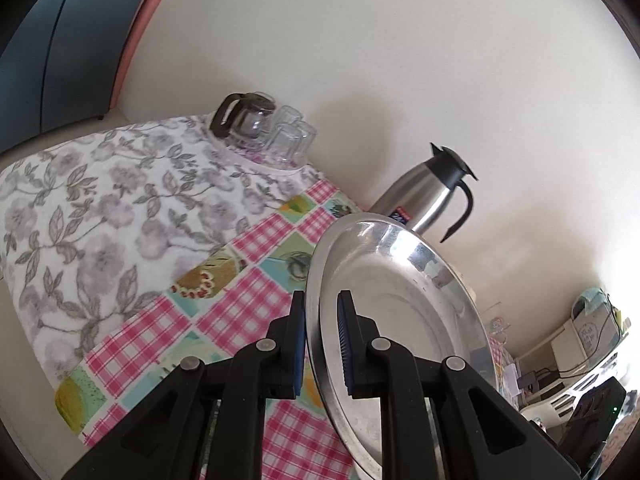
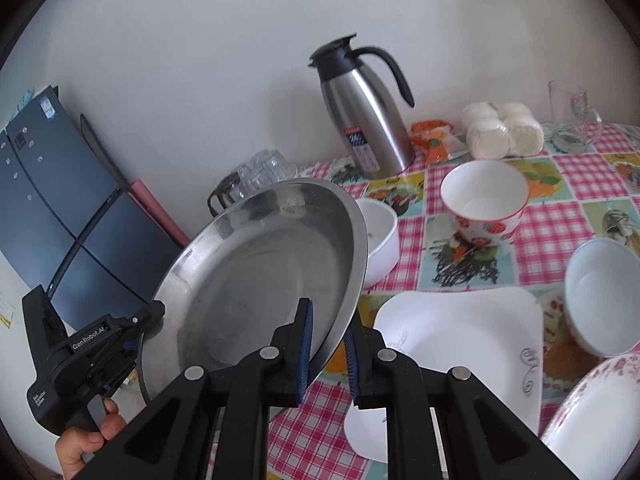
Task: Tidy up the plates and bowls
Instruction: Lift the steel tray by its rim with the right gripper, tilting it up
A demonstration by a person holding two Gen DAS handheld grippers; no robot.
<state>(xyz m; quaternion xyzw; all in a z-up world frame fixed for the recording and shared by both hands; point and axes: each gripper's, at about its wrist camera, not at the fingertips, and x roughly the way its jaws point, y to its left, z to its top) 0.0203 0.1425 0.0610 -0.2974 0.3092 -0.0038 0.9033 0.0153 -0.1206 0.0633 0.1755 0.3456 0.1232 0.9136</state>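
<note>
A steel thermos jug (image 2: 366, 114) stood at the upper centre, on the checked cloth of the worktop (image 2: 568, 196). White buns (image 2: 502, 130) lay at its right, near a glass (image 2: 572, 114). A dark fridge (image 2: 60, 216) filled the left.

Two close wrist views from opposite rims of one steel plate (image 1: 400, 300), steel jug (image 2: 366, 116) shared behind.

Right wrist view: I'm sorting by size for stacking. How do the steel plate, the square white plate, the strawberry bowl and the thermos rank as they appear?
1. Steel plate, nearest the camera, so inflated.
2. Square white plate.
3. Thermos and strawberry bowl: too close to rank.
</note>
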